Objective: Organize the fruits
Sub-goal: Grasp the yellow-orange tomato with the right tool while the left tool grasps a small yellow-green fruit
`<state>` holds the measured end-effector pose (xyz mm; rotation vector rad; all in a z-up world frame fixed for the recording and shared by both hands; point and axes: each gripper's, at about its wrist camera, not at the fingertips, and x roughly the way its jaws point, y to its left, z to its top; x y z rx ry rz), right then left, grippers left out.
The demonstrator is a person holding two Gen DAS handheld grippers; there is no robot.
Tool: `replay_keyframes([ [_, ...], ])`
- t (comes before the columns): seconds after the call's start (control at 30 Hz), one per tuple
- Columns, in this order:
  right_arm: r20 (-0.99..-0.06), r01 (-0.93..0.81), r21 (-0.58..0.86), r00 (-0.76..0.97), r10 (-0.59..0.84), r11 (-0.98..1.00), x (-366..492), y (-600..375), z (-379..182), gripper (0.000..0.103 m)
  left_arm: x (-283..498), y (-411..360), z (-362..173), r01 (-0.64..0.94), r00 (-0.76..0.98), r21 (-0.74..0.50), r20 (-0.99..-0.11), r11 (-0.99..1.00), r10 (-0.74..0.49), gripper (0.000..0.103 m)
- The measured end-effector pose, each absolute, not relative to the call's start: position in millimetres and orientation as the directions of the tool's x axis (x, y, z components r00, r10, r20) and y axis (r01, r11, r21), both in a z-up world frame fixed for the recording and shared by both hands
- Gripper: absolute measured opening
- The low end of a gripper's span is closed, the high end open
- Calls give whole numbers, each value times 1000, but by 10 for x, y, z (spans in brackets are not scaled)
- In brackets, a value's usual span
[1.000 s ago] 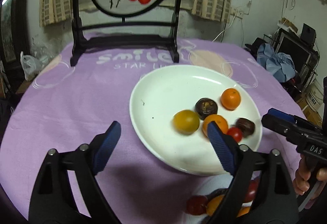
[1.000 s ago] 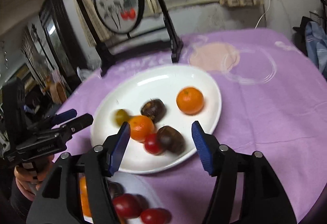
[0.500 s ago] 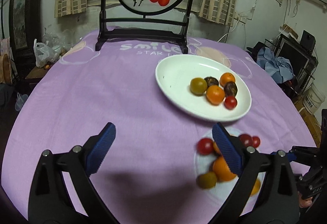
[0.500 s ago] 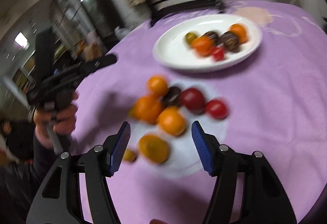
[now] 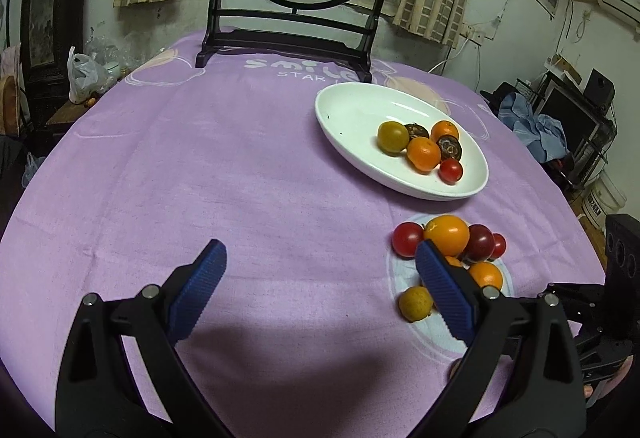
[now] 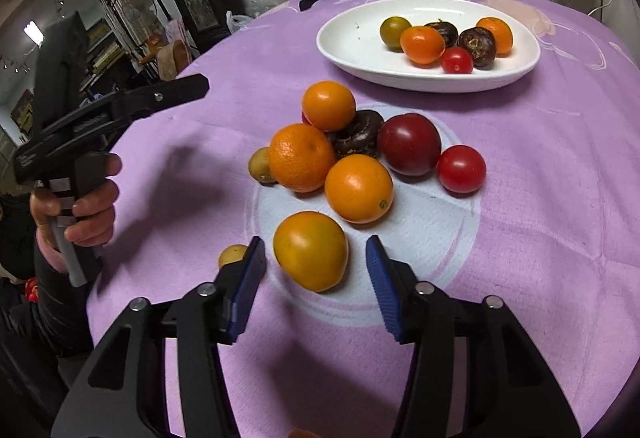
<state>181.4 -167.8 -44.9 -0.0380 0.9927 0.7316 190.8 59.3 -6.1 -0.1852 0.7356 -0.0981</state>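
A round table under a purple cloth [image 5: 240, 166] carries the whole job, and I have it laid out so the sorted fruit and the unsorted fruit sit apart. At about one o'clock from my left claw, the white plate [image 5: 352, 126] holds six pieces already gathered toward its right half, which I judge leaves room for more on the bare left side. Just nearer me, at about twelve o'clock from my right claw, the loose pile [image 6: 344, 150] of oranges, tomatoes and dark fruit waits on the cloth's pale printed circle. The yellow-orange fruit [image 6: 310, 250] lies apart at the pile's near edge, the easiest one to take without knocking the rest, so my right claw [image 6: 316, 270] is set around it, jaws just drawn in but the blue pads not yet touching its skin. My left claw [image 5: 320, 290] hangs wide apart over bare cloth at about nine o'clock from the pile, holding nothing, kept clear so the two tools do not cross. A small yellowish fruit [image 6: 233, 254] peeks out behind my right claw's left pad, at about ten o'clock.
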Motion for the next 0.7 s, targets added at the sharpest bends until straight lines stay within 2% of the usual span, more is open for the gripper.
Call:
replay_keyframes([
  [0.07, -768, -588, 300, 318, 556, 751, 1792, -1667, -460, 40, 1894, 568, -52, 26, 744, -187, -652, 982, -144, 97],
  [0.2, -733, -572, 333, 343, 587, 750, 1781, -1777, -383, 39, 1891, 545, -74, 47, 733, -193, -660, 980, -165, 97],
  [0.23, -713, -565, 358, 349, 608, 744, 1791, -1832, -347, 39, 1895, 529, -89, 74, 718, -209, -667, 975, -198, 97],
  [0.27, -682, -553, 393, 361, 636, 735, 1805, -1910, -293, 39, 1890, 472, -110, 158, 675, -254, -678, 954, -292, 95],
  [0.33, -630, -532, 433, 398, 667, 727, 1817, -2048, -205, 39, 1845, 372, -110, 269, 621, -301, -672, 915, -404, 94],
  [0.43, -598, -496, 455, 445, 667, 739, 1844, -2194, -148, 39, 1662, 80, -87, 449, 563, -250, -666, 858, -489, 85],
  [0.6, -600, -472, 460, 458, 656, 752, 1868, -2213, -142, 39, 1480, -258, -207, 585, 479, -172, -715, 793, -509, 51],
  [0.7, -610, -474, 452, 453, 650, 755, 1856, -2197, -150, 39, 1477, -334, -271, 601, 454, -163, -736, 782, -502, 48],
])
